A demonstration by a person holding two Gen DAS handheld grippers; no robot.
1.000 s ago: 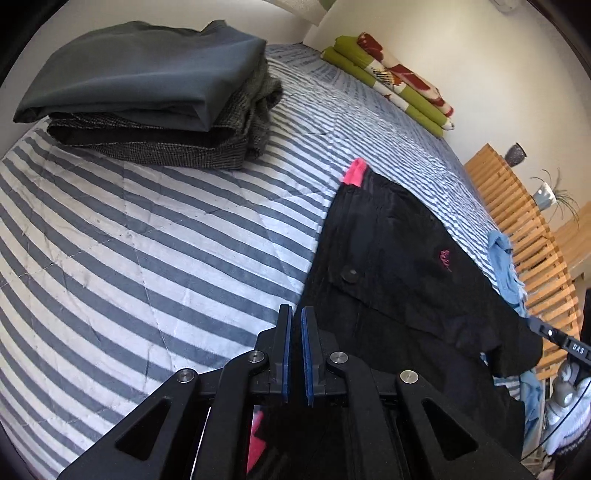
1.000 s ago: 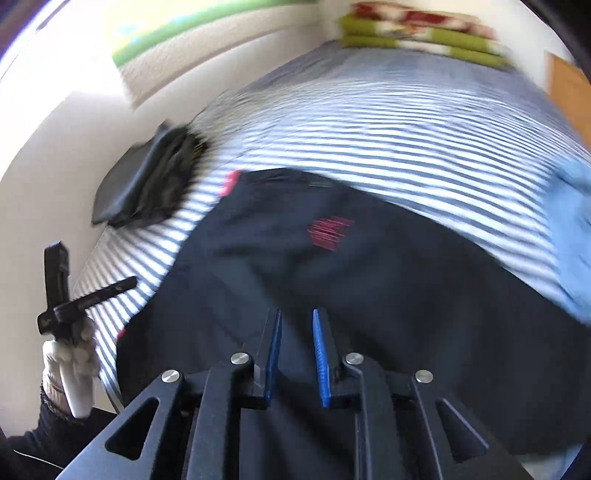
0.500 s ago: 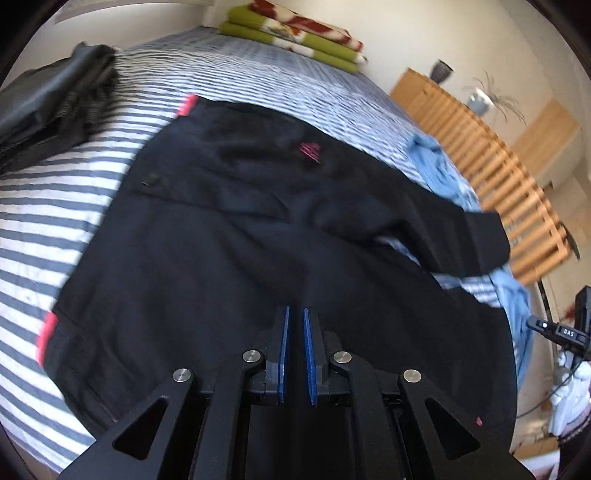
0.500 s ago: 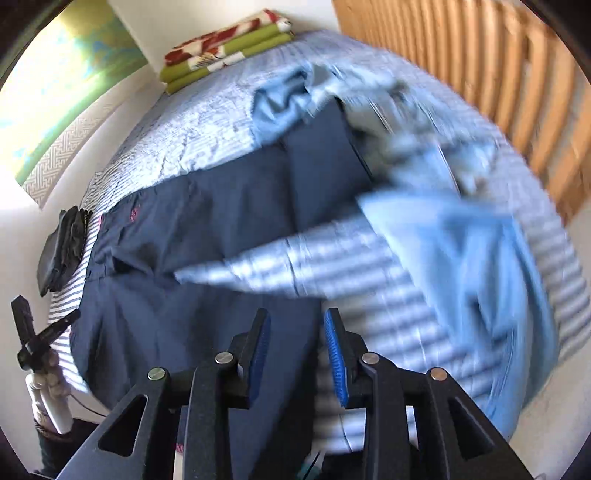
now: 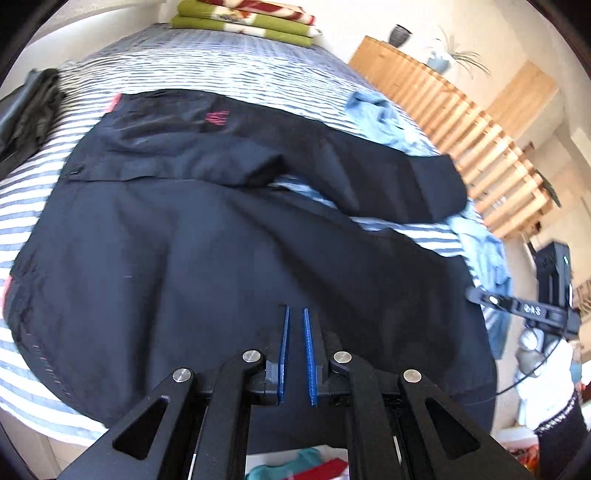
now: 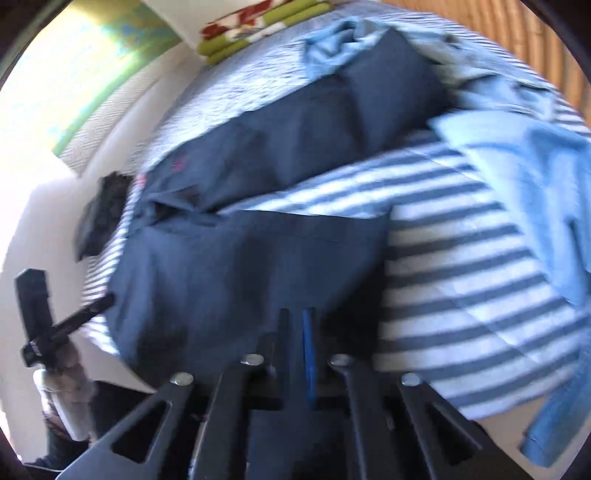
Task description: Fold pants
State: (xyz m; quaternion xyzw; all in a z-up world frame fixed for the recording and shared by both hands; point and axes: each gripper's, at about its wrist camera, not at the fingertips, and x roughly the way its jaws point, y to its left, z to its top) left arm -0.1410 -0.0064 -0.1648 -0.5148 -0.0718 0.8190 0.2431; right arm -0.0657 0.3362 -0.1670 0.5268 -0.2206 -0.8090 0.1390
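Black pants (image 5: 221, 240) with pink trim lie spread across the striped bed cover (image 5: 221, 62), waist to the left, legs running right. The upper leg ends folded near a blue garment. My left gripper (image 5: 294, 317) hovers over the near leg by the bed's front edge. Its blue pads are almost touching, and I see no cloth pinched between them. In the right wrist view, my right gripper (image 6: 295, 317) sits at the hem end of the near leg (image 6: 240, 266). It is shut with dark cloth between the fingers. That view is blurred.
A light blue garment (image 6: 535, 166) lies crumpled at the right of the bed, partly under the upper leg. Folded dark clothes (image 5: 29, 107) sit at the far left. A green and red blanket (image 5: 251, 22) lies at the head. A wooden slatted rail (image 5: 461, 122) lines the right side.
Both grippers travelled from the waist end along the pants toward the legs. The right jaws, apart half a second ago, have closed at the near leg's hem.
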